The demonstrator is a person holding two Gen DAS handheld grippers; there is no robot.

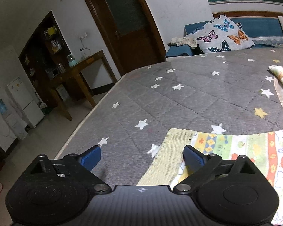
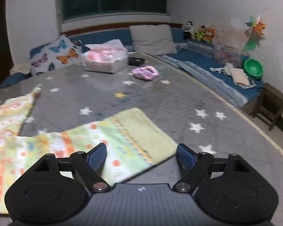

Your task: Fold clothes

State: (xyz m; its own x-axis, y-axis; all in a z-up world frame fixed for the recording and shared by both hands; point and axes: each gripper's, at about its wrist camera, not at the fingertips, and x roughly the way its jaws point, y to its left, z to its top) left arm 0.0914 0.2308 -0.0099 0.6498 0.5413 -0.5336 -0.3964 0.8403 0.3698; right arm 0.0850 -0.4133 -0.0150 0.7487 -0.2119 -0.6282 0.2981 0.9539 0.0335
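**Over the starred bed, both tongs spread wide above the garment**

On the grey quilted bed cover with white stars (image 1: 179, 98), your pale garment printed with orange, yellow and green cartoon bands (image 2: 96, 141) lies spread flat, its plain yellow-green hem (image 2: 147, 130) at the near end. Your left tongs (image 1: 142, 157) hover low with the blue pads far apart and nothing between them but cloth and cover below: the right-hand pad sits over the garment's ribbed yellow-green edge (image 1: 171, 154), the left-hand pad over bare cover. Your right tongs (image 2: 141, 155) are likewise wide apart and grip nothing; one pad is over the printed cloth, the other just past the hem's corner. Whether any pad touches the fabric you cannot tell. Farther back lie a butterfly-print cushion (image 2: 56, 56), a clear plastic box of pink items (image 2: 105, 58) and a small purple bundle (image 2: 146, 72).
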